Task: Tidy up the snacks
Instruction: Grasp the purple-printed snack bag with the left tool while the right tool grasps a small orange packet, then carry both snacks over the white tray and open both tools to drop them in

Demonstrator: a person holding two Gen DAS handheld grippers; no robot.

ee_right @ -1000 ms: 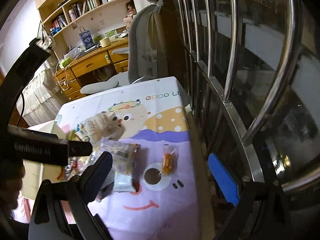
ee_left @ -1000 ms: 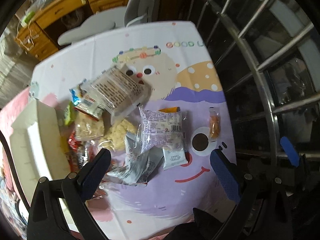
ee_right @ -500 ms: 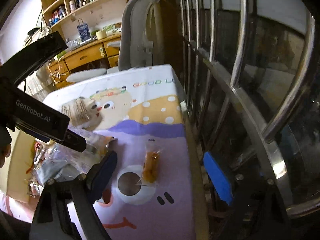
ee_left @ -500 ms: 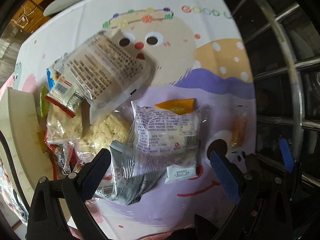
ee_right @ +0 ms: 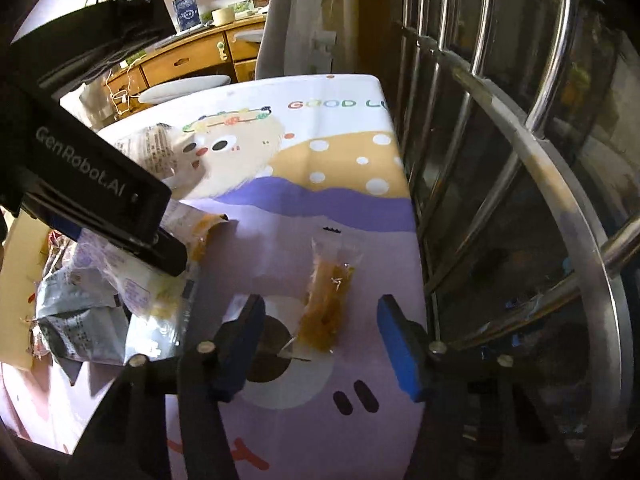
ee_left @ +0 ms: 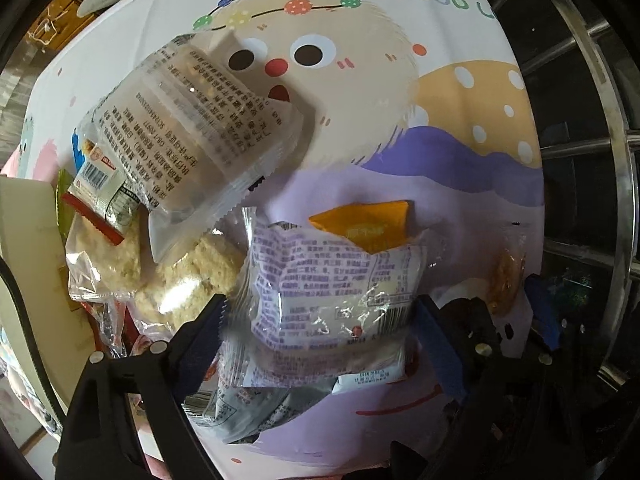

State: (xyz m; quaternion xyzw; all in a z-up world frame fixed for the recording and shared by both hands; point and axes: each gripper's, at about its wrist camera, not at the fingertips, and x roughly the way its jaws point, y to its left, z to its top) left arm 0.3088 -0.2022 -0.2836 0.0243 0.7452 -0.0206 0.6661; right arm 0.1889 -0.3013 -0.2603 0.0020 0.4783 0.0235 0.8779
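Observation:
Snack packets lie in a heap on a cartoon tablecloth (ee_left: 460,128). My left gripper (ee_left: 320,332) points straight down over a purple-printed packet (ee_left: 332,292). Its jaws are closing with that packet between them, the pads at the packet's edges without visibly squeezing it. A small clear packet with an orange snack (ee_right: 328,304) lies alone near the table's right edge. My right gripper (ee_right: 322,340) straddles it, jaws closing, pads still apart from it. The left gripper's black body (ee_right: 100,192) fills the left of the right wrist view.
Around the purple packet lie a large clear printed packet (ee_left: 200,128), rice-crisp packets (ee_left: 184,276), an orange packet (ee_left: 368,220) and a grey one (ee_left: 248,408). A white box (ee_left: 24,248) stands at the left. Metal window bars (ee_right: 520,160) run close along the table's right edge.
Both grippers have come down close to the table. The left jaws narrowed onto the purple packet's sides; the right jaws narrowed a lot around the small orange snack.

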